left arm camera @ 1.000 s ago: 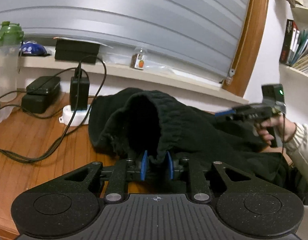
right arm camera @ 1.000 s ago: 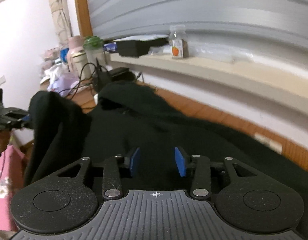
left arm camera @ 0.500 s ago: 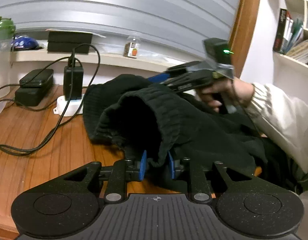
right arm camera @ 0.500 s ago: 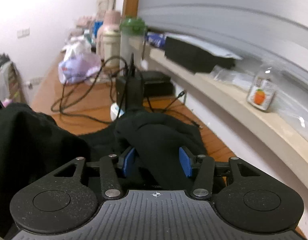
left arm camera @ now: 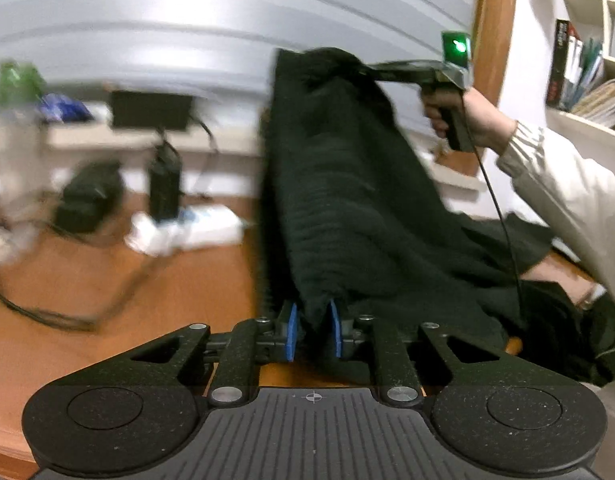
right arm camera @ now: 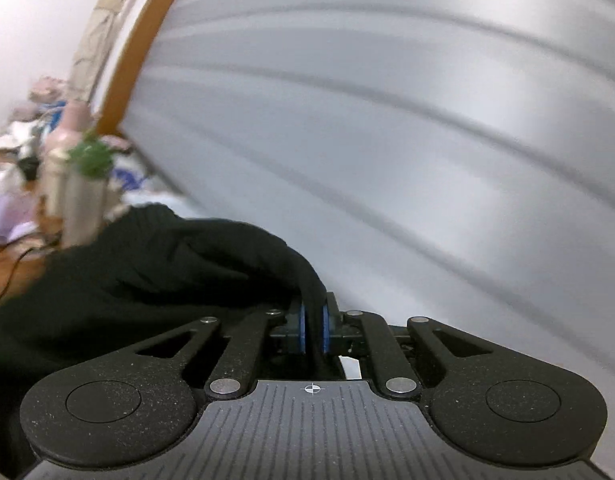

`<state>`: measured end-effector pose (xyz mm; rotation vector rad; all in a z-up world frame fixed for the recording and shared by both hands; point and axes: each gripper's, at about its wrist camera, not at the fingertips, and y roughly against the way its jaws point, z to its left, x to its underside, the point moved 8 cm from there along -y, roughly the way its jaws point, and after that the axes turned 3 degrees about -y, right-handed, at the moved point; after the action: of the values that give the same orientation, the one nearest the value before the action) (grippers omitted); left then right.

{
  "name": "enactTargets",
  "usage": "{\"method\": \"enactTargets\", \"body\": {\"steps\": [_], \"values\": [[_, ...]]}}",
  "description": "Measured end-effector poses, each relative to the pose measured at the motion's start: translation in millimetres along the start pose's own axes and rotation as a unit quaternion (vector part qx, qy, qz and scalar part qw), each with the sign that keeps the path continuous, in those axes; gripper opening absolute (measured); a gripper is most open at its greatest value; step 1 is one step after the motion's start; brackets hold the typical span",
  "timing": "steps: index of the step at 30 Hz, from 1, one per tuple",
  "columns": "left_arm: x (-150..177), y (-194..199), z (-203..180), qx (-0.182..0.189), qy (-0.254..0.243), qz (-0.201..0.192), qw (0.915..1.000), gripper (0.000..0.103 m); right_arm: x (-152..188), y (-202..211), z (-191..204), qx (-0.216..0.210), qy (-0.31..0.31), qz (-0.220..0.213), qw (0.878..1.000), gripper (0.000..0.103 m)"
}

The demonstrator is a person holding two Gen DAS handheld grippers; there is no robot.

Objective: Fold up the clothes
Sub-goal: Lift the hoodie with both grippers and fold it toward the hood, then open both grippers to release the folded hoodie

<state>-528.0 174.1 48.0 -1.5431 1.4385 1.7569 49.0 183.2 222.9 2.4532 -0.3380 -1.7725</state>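
Tools both clamped on black ribbed knit garment (left arm camera: 347, 200): left tool (left arm camera: 312, 334) low, right tool (right arm camera: 313, 330) high, jaws just closed.

One black garment (left arm camera: 347, 200) is being gripped by two tongs, the left tongs (left arm camera: 311, 330) and the right tongs (right arm camera: 313, 326). Two bottles (right arm camera: 73, 184) are being seen left of the right tongs.

Motion blur smears the bottles (left arm camera: 11, 92) and chargers (left arm camera: 163, 184) at nine o'clock; the black garment (left arm camera: 347, 200) hides the surface (left arm camera: 107, 280) behind it.
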Motion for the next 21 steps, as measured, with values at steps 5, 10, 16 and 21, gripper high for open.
{"method": "enactTargets", "body": {"steps": [5, 10, 16, 21], "values": [[-19, 19, 40, -0.077, -0.012, 0.018, 0.9968, 0.016, 7, -19, -2, 0.008, 0.016, 0.010, 1.000, 0.009], [-2, -10, 46, -0.086, -0.012, 0.079, 0.9931, 0.024, 47, -39, 37, -0.047, 0.042, 0.075, 0.995, 0.032], [-34, 8, 45, -0.123, -0.004, 0.021, 0.9922, 0.039, 62, -8, 36, -0.075, 0.037, 0.092, 0.992, 0.054], [-62, -20, 4, -0.072, -0.036, 0.009, 0.9967, 0.045, 64, 25, 0, -0.070, -0.010, 0.107, 0.992, 0.058]]}}
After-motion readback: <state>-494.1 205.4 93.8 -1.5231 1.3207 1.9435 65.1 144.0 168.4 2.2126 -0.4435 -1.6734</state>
